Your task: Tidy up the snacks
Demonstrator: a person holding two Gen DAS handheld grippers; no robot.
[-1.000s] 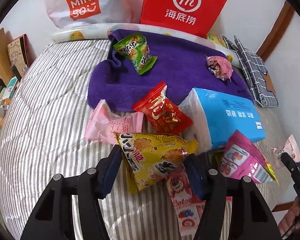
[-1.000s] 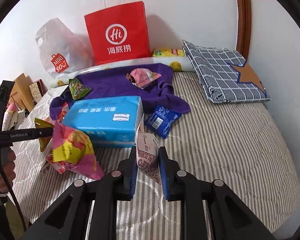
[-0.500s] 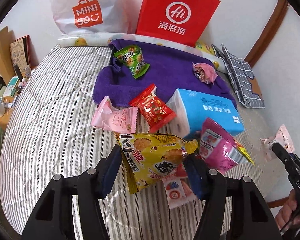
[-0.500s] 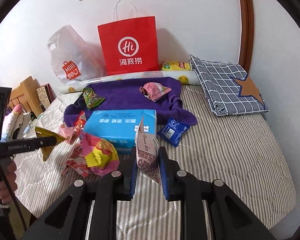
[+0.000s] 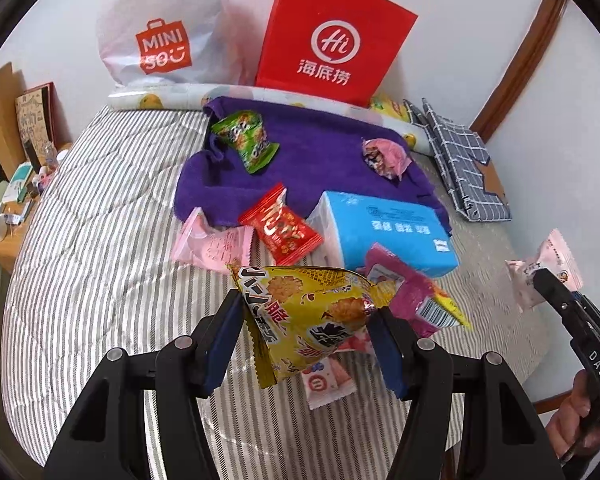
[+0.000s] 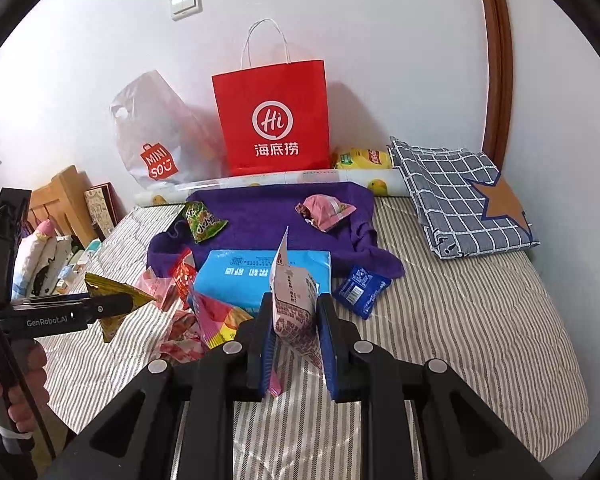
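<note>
A yellow snack packet (image 5: 312, 320) is being held clear of the striped bed (image 5: 100, 248) by the left gripper (image 5: 306, 334), its jaws clenched on the puffed sides, while a pale pink packet (image 6: 294, 300) is being pinched edge-on in the tightly closed right gripper (image 6: 294, 344). Both packets are being carried above the mattress, with the red paper bag (image 6: 272, 120) and the white plastic bag (image 6: 160, 140) standing against the wall beyond a purple towel (image 5: 320, 152).

The carry is judged to be the step in hand, and it is being done best if both grips are kept steady: the yellow packet is air-filled (it may slip or burst if squeezed harder), and the thin pink one is being gripped low, so it may swing. Which bag is meant as the destination cannot be told. A high path is being called for, since the blue tissue pack (image 5: 388, 232), a red packet (image 5: 282, 228), a green packet (image 5: 246, 140) and a magenta packet (image 5: 410, 296) are lying loose between the grippers and the bags.
</note>
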